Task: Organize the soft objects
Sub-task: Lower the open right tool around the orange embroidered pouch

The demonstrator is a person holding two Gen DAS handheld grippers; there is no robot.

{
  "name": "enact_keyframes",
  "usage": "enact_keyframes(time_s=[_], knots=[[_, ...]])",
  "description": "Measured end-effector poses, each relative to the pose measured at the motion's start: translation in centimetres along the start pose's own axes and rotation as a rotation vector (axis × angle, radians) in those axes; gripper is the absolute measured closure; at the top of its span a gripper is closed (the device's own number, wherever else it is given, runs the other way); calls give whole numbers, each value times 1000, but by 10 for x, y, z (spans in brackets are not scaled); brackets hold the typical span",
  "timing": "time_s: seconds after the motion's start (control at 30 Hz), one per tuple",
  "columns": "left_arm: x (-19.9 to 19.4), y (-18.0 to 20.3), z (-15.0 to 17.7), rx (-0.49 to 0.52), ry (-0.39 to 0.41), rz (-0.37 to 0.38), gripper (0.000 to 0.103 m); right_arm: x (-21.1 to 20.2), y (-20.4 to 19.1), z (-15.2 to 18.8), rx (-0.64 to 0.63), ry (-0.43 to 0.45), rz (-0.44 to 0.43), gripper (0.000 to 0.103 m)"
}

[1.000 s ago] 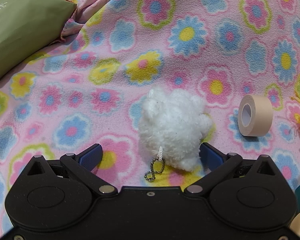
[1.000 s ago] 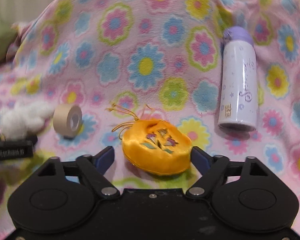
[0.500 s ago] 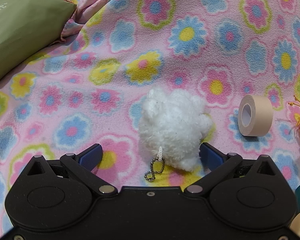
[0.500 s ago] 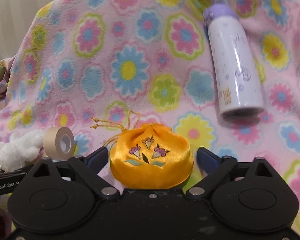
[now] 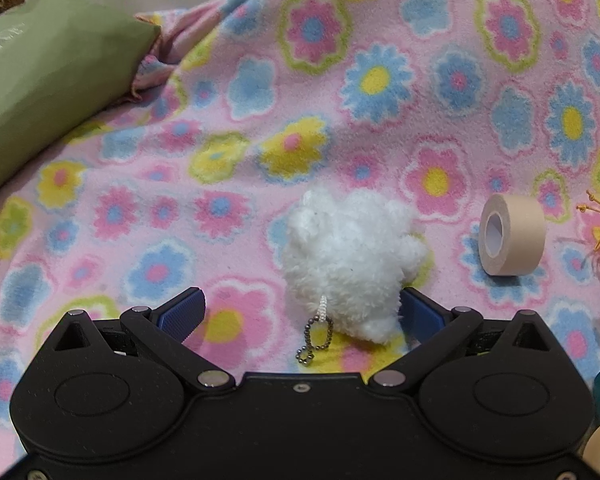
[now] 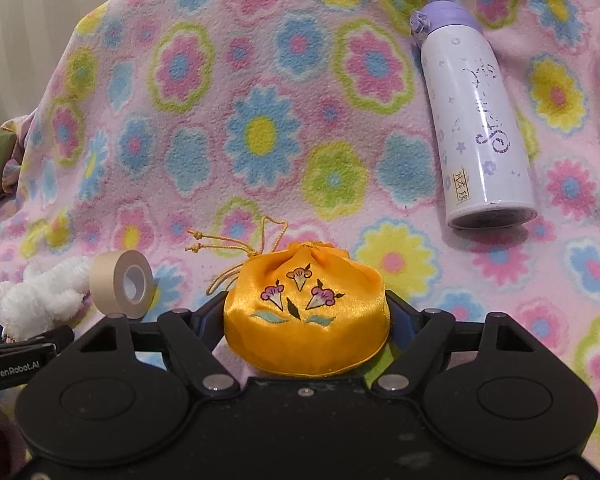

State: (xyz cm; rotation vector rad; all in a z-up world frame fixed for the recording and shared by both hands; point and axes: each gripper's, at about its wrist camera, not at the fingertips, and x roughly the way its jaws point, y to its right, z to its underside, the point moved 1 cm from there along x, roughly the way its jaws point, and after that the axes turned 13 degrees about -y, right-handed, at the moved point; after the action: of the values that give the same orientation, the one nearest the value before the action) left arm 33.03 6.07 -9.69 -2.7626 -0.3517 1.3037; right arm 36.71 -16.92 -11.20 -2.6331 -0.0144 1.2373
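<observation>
A white plush toy point(image 5: 348, 264) with a bead chain lies on the flowered blanket point(image 5: 380, 80). It sits between the fingers of my left gripper point(image 5: 300, 304), which is open: the right finger touches the plush, the left finger point(image 5: 184, 308) stands apart. The plush point(image 6: 40, 300) also shows in the right wrist view. An orange satin drawstring pouch point(image 6: 306, 320) sits between the fingers of my right gripper point(image 6: 306, 314). Its jaws are closing and hug the pouch on both sides; the pads are mostly hidden behind it.
A beige tape roll point(image 5: 512, 236) stands on edge right of the plush, seen too as tape roll point(image 6: 122, 284). A white and purple bottle point(image 6: 476, 120) lies at the far right. A green cushion point(image 5: 40, 80) rests at the far left.
The right gripper's fingers have closed in against the orange pouch, and its view has rolled and drawn nearer. The left gripper and the plush have not moved.
</observation>
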Motion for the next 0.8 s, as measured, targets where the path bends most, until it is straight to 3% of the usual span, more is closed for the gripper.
enact_keyframes(time_s=[0.1, 0.2, 0.37, 0.6, 0.8], knots=[[-14, 0, 5, -4, 77, -23, 4, -1, 0, 0, 6, 2, -3, 24], [-20, 3, 4, 24, 94, -42, 4, -1, 1, 1, 10, 3, -5, 24], [-28, 16, -1, 140, 142, -91, 3, -1, 1, 1, 11, 4, -5, 24], [-16, 33, -11, 265, 135, -131, 3, -2, 1, 1, 16, 6, -7, 24], [-4, 39, -20, 270, 105, -106, 3, -2, 1, 1, 18, 7, -7, 24]])
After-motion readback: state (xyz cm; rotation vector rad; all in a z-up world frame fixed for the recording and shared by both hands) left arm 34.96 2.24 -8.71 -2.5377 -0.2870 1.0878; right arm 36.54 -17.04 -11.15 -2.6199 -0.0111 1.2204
